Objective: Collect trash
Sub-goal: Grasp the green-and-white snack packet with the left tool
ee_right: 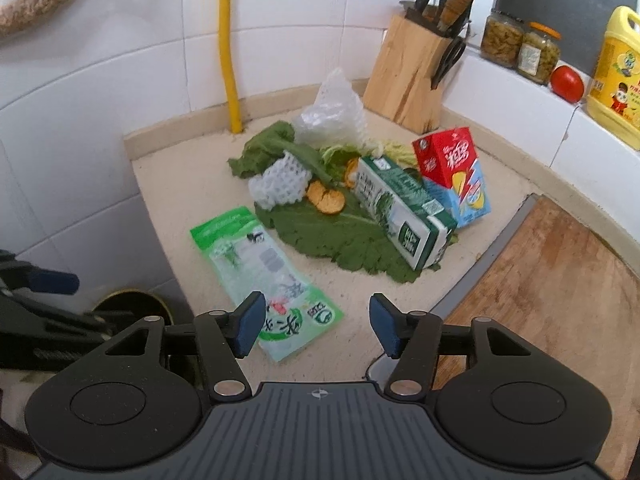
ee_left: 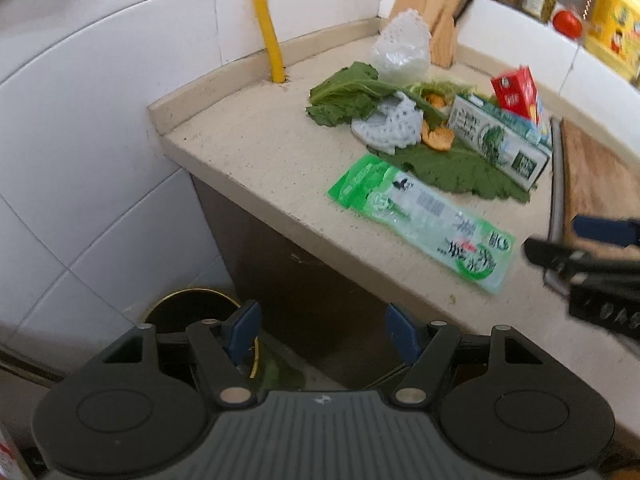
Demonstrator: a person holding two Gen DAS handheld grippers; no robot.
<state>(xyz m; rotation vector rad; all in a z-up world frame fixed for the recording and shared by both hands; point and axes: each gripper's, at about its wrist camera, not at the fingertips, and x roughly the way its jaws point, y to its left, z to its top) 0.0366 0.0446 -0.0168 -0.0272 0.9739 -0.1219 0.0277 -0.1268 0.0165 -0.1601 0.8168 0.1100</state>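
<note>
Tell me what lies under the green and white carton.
The green and white carton lies on a large flat green leaf, which rests on the beige countertop. Anything beneath the carton's middle is hidden.

A green-and-clear printed plastic wrapper [ee_right: 267, 284] lies near on the speckled beige stone counter [ee_right: 188, 184]; farther off, dark green leaves [ee_right: 340, 236], a white foam net [ee_right: 280, 184], a green-and-white carton [ee_right: 400, 212] and a red-and-blue carton [ee_right: 452, 172]; a yellow pipe [ee_right: 228, 60] crosses white wall tiles [ee_right: 100, 92].
</note>
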